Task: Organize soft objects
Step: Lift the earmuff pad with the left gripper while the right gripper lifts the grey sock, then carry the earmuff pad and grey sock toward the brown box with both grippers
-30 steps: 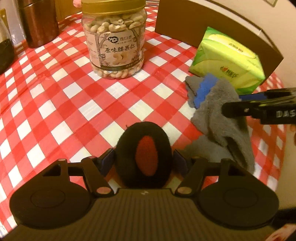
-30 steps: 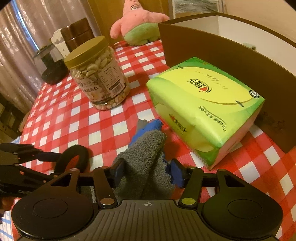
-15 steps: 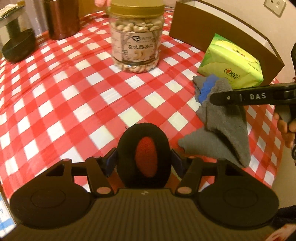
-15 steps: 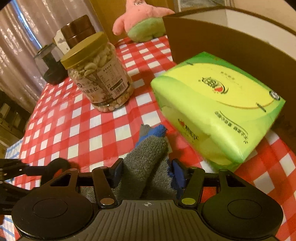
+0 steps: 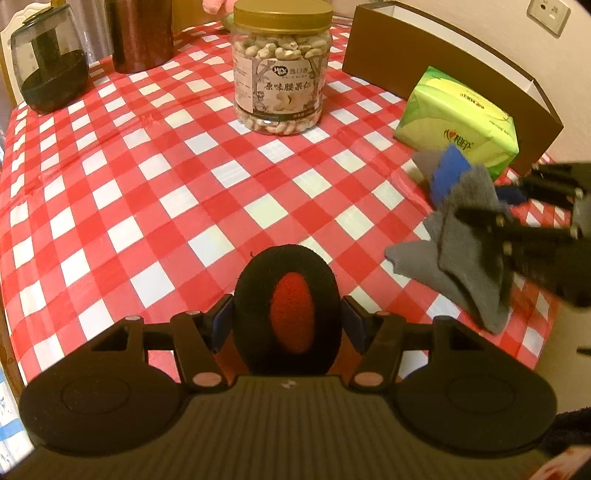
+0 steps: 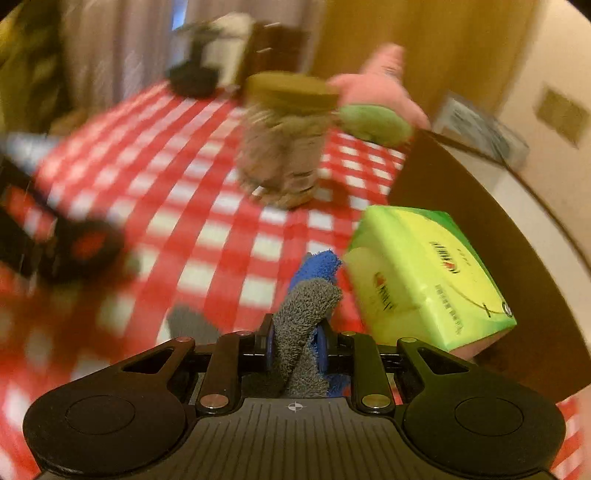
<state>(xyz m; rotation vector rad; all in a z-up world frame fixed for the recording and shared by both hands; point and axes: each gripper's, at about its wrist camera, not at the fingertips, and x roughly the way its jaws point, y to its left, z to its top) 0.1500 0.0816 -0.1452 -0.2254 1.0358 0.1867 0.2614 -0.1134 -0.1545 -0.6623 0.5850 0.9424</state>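
Note:
A black round foam pad with a red centre (image 5: 286, 306) sits squeezed between the pads of my left gripper (image 5: 286, 317), held above the checked tablecloth (image 5: 155, 177). A grey fluffy sock with a blue toe (image 6: 306, 306) stands between the pads of my right gripper (image 6: 295, 345). Those jaws are closing and pinch it. In the left wrist view the sock (image 5: 469, 236) hangs bunched from the right gripper (image 5: 487, 206) at the right, its lower end on the table. The right wrist view is blurred; the black pad (image 6: 85, 243) shows at its left.
A green-yellow tissue pack (image 5: 458, 118) lies just behind the sock, against a brown open box (image 5: 424, 48). A jar of cashews (image 5: 282, 74) stands mid-table. A dark glass pot (image 5: 48, 70) and a brown canister (image 5: 142, 33) are far left. A pink plush (image 6: 376, 96) sits behind the jar.
My right gripper has narrowed onto the grey sock and rolled, bunching the sock up. My left gripper has drawn back with the black pad, so more of the table shows.

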